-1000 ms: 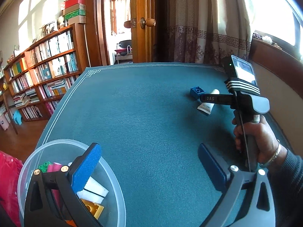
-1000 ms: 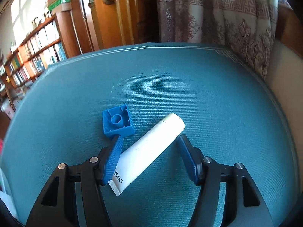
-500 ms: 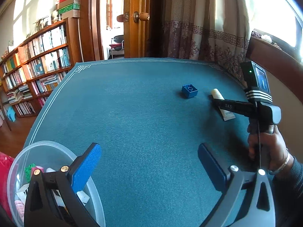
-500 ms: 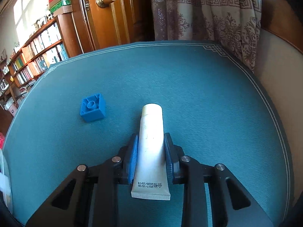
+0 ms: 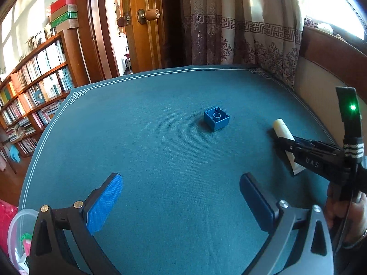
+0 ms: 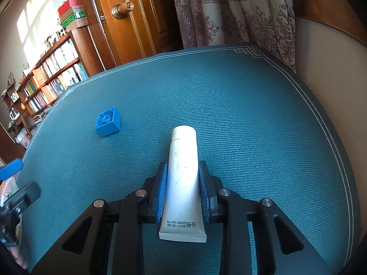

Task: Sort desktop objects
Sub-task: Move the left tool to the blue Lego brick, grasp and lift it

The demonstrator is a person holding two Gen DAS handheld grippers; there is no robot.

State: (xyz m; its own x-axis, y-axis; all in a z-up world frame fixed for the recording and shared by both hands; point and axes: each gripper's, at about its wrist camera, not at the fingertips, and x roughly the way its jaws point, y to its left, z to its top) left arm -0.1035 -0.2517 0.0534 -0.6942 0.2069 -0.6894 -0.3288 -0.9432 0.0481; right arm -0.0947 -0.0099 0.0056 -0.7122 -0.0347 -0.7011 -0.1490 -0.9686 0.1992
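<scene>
A white tube [image 6: 183, 171] lies lengthwise between the blue pads of my right gripper [image 6: 182, 174], which is shut on it just above the teal table mat [image 6: 263, 137]. The same tube [image 5: 283, 130] shows at the right of the left wrist view, held by the right gripper [image 5: 284, 144]. A blue toy brick [image 5: 216, 118] sits upside down on the mat, left of the tube [image 6: 108, 121]. My left gripper [image 5: 181, 192] is open over bare mat, nearer than the brick.
A clear plastic bowl [image 5: 16, 222] with several small items sits at the near left corner. A bookshelf [image 5: 34, 91], wooden door [image 5: 142, 23] and curtain [image 5: 240, 27] stand beyond the far edge. A padded bench back [image 6: 332, 68] runs along the right side.
The right gripper closed on the white tube and turned it straight. The left gripper swung away from the bowl toward the table's middle, bringing the blue brick nearer the centre of its view.
</scene>
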